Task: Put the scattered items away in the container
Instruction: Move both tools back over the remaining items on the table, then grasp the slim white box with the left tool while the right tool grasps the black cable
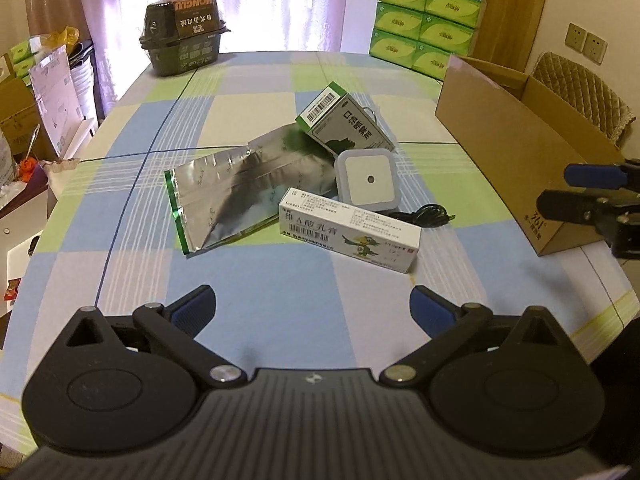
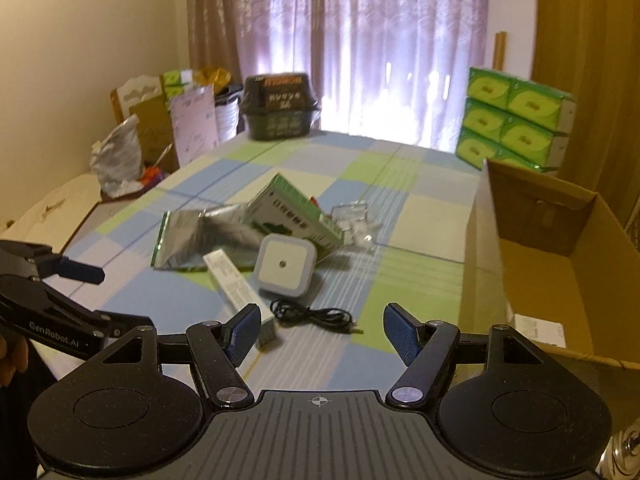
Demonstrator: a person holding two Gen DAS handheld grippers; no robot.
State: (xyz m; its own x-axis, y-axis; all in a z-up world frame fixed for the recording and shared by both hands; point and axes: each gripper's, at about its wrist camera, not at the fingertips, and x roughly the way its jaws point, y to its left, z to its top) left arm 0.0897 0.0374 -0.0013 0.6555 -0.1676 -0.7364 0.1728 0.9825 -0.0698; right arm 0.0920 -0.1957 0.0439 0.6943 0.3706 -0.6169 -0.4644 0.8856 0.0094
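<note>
Both grippers hang above the near edge of the checked tablecloth (image 1: 280,320) with nothing between their blue pads: the left gripper (image 1: 312,306) has its jaws spread wide, and the right gripper (image 2: 320,332) is likewise released. They are held back from the pile, probably so each camera takes in the whole scatter before a first pick.

The items lie bunched at the middle of the table. A silver foil pouch (image 1: 244,192) lies flat to the left; a green-edged medicine box (image 1: 344,124) leans tilted at the far side; a square white night light (image 1: 366,180) sits just beside it. The long white ointment box (image 1: 352,236) lies nearest, with a coiled black cable (image 2: 316,316) to its right. Behind the medicine box is a small clear packet (image 2: 354,222), too blurred to name.

The open cardboard box (image 2: 532,280) stands at the right. It seems to hold a white item already.

A dark plastic basket (image 1: 182,40) and stacked green tissue packs (image 1: 428,20) stand far off, out of the way. The box's tall near wall is the main obstacle for a carry.
</note>
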